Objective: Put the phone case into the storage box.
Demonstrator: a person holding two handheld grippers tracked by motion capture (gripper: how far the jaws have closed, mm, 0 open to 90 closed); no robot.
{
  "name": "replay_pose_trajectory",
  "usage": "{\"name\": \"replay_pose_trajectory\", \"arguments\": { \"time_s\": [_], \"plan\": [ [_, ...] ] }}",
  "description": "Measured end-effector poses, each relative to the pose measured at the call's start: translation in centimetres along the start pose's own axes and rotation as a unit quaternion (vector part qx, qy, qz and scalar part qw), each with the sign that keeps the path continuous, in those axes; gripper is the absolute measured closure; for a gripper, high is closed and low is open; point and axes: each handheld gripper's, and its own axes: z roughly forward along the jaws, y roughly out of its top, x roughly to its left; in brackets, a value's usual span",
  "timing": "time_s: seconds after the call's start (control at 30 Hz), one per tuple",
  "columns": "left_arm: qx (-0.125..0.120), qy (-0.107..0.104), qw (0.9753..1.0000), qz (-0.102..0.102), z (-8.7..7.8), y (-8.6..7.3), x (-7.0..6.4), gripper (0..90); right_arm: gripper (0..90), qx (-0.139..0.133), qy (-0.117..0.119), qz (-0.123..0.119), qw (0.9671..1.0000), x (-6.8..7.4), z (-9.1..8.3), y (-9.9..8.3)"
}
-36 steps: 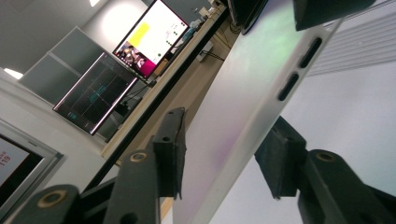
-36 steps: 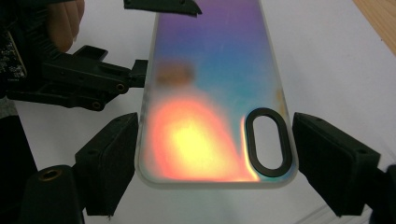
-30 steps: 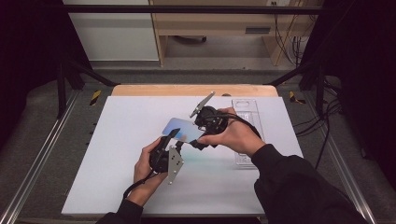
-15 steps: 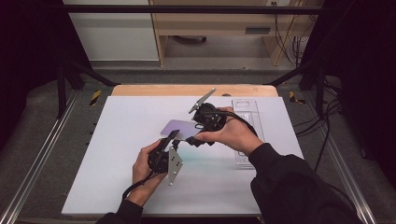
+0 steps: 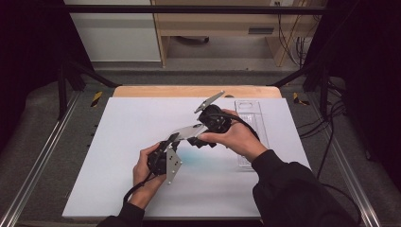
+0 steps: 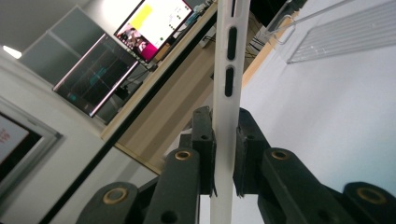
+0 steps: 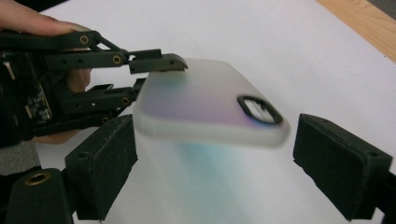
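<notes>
A frosted translucent phone case (image 5: pixel 188 130) with an iridescent purple-blue sheen is held above the white table. My left gripper (image 5: pixel 172 139) is shut on one edge of it; in the left gripper view the case (image 6: pixel 224 93) runs edge-on up between the closed pads of the gripper (image 6: pixel 224 161). My right gripper (image 5: pixel 197 140) reaches in from the right and is open. In the right gripper view its gripper (image 7: pixel 219 163) has wide pads to either side of the case (image 7: pixel 205 100), whose camera cutout faces up, and the left gripper (image 7: pixel 156 65) pinches the far corner.
A clear plastic tray (image 5: pixel 249 116) lies on the right part of the white table board (image 5: pixel 108 142). A wooden strip (image 5: pixel 156 91) borders the far edge. Metal rails and cables run along both sides of the table.
The case has tilted between the grippers, its face turning from blue to purple to pale. Both hands stay almost where they were.
</notes>
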Motion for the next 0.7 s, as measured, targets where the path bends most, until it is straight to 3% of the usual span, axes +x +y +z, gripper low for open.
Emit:
{"name": "replay_pose_trajectory", "arguments": {
  "time_s": [0.13,0.23,0.3,0.37,0.4,0.43,0.6,0.63,0.67,0.7],
  "plan": [
    [0.003,-0.001,0.9985,-0.054,-0.2,-0.3,0.8,80.7,12.7,-0.035,-0.01,0.013,0.9993,-0.5,-0.5,-0.8],
    [-0.002,-0.007,0.994,-0.109,-0.3,-0.6,1.6,80.7,10.7,-0.072,-0.016,0.022,0.997,-0.3,-0.8,-1.4],
    [-0.006,-0.014,0.9877,-0.156,-0.3,-0.8,2.1,80.7,9.0,-0.099,-0.023,0.024,0.9945,-0.2,-0.8,-1.8],
    [-0.006,-0.022,0.9798,-0.198,-0.4,-1.0,2.6,80.7,8.7,-0.124,-0.033,0.027,0.9913,0.0,-0.9,-2.3],
    [-0.006,-0.022,0.9798,-0.198,-0.4,-1.0,2.6,80.7,8.2,-0.137,-0.037,0.03,0.9895,0.0,-0.9,-2.5],
    [-0.008,-0.029,0.9716,-0.235,-0.4,-1.2,3.0,80.7,8.0,-0.151,-0.04,0.035,0.9871,0.1,-0.9,-2.7],
    [-0.013,-0.044,0.9564,-0.289,-0.6,-1.3,3.4,80.7,6.4,-0.211,-0.058,0.05,0.9745,0.6,-1.0,-3.6],
    [-0.019,-0.047,0.9528,-0.299,-0.6,-1.3,3.5,80.7,6.4,-0.221,-0.061,0.052,0.972,0.6,-1.0,-3.7],
    [-0.018,-0.053,0.9467,-0.317,-0.7,-1.3,3.5,80.7,6.3,-0.23,-0.064,0.055,0.9696,0.7,-1.0,-3.8],
    [-0.02,-0.055,0.9438,-0.325,-0.7,-1.2,3.5,80.7,6.0,-0.238,-0.063,0.059,0.9674,0.8,-0.9,-3.9]
  ]
}}
